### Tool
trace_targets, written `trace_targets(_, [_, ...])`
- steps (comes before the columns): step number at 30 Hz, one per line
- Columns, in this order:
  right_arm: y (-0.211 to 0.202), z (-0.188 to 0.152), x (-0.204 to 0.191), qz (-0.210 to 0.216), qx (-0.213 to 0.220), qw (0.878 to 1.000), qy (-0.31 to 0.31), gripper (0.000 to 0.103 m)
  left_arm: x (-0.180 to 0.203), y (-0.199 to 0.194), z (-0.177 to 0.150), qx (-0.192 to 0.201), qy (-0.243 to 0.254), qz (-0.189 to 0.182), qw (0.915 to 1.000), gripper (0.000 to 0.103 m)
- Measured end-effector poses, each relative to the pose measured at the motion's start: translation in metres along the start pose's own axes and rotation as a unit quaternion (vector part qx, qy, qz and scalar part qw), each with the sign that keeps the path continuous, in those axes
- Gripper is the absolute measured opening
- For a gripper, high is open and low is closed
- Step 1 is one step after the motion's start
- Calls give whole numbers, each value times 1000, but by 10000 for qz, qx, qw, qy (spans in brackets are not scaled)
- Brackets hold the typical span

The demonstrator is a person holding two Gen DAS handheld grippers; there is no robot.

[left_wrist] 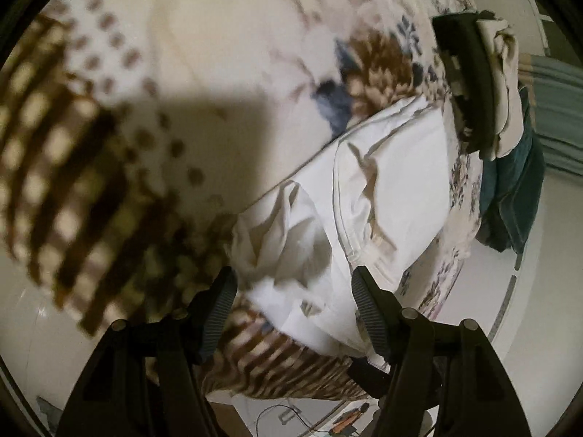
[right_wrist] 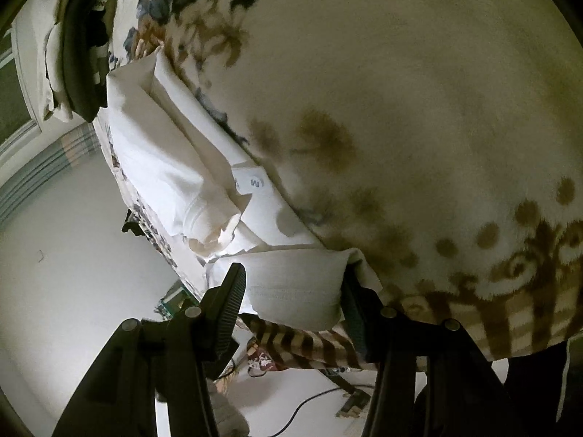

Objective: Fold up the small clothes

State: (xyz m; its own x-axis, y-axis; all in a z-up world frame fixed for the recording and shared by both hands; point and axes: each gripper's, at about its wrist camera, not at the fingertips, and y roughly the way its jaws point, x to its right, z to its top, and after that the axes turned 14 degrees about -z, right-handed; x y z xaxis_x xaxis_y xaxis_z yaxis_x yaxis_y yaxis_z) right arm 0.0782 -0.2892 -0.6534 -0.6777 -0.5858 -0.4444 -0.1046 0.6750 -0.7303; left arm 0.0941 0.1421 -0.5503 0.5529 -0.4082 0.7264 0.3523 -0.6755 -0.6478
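A white T-shirt (left_wrist: 368,196) lies partly folded on a patterned blanket (left_wrist: 153,83). In the left wrist view my left gripper (left_wrist: 293,313) is open, its fingers on either side of the shirt's rumpled near edge, not closed on it. In the right wrist view the same shirt (right_wrist: 164,160) shows its neck label marked M (right_wrist: 255,182). My right gripper (right_wrist: 293,296) is open, with a folded corner of the shirt (right_wrist: 295,284) between its fingers.
A stack of folded clothes (left_wrist: 488,83) in dark and cream sits past the shirt; it also shows in the right wrist view (right_wrist: 73,51). A teal cloth (left_wrist: 510,196) hangs off the blanket's edge. The pale floor (right_wrist: 73,247) with cables lies below.
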Motion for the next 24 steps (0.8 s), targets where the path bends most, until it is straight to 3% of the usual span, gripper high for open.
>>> trace_targets(2, [0, 0, -2, 5, -7, 10000, -16, 54, 2, -10, -2, 99, -29, -63, 9999, 63])
trace_targets(5, [5, 3, -4, 13, -19, 10000, 0, 54, -2, 0, 2, -48, -135, -139, 9998, 63])
trace_targets(10, [10, 10, -5, 3, -41, 10000, 23, 54, -1, 35, 9, -351, 51, 248, 9991, 61])
trace_targets(11, [11, 11, -6, -6, -41, 10000, 21, 54, -1, 38, 8, -297, 101, 295, 9991, 52])
trace_targets(12, [11, 12, -6, -16, -47, 10000, 9, 54, 1, 38, 7, -247, 151, 353, 9990, 37])
trace_targets(13, [12, 12, -7, -24, -43, 10000, 2, 54, 4, 40, 7, -249, 234, 439, 9985, 7])
trace_targets(14, [11, 13, -8, -34, -29, 10000, -14, 54, 6, 40, 6, -248, 289, 495, 9980, 6])
trace_targets(15, [11, 13, -10, -36, -17, 10000, -38, 49, 9, 38, 5, -186, 325, 539, 9978, 6])
trace_targets(16, [10, 13, -11, -40, 16, 10000, -55, 31, 12, 35, 4, -130, 343, 534, 9979, 6])
trace_targets(18, [6, 10, -16, -100, 120, 9998, -113, 13, 16, 29, 2, -70, 336, 461, 9983, 6])
trace_targets(24, [-16, 1, -44, 10, 363, 9984, -423, 8, 51, 2, 5, 137, 586, 53, 9982, 6])
